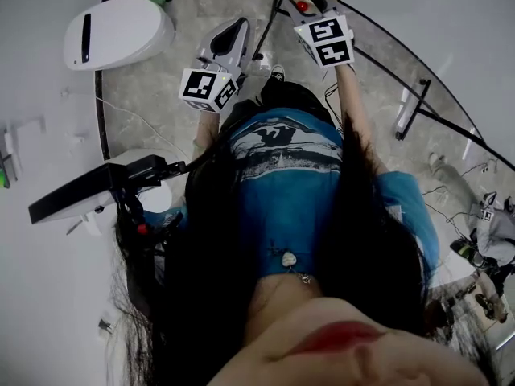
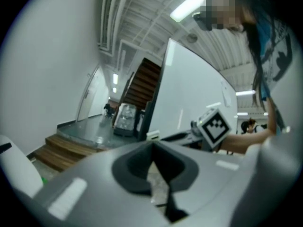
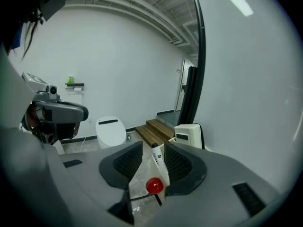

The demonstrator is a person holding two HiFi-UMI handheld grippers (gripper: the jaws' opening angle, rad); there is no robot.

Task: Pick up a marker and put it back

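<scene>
Head cam looks steeply down over your chest to the floor (image 1: pixel 161 95). Both grippers sit close under it: left gripper (image 1: pixel 232 32), right gripper (image 1: pixel 310 2).

Left gripper cam looks along its jaws, pitched up and rolled. It takes in the wall (image 2: pixel 47 56) and the ceiling (image 2: pixel 142 13), both well off. The right gripper (image 2: pixel 180 135) is near, on its right side.

Right gripper cam looks roughly level across the room to the far wall (image 3: pixel 118 46). The left gripper (image 3: pixel 78 112) is close at its left.

Overlap:
- The toilet (image 1: pixel 121 30) is in the head view and the right gripper view (image 3: pixel 111 131).
- The steps (image 2: pixel 61 150) are in both gripper views (image 3: pixel 154 129).
- Each gripper cam sees the other gripper.
</scene>
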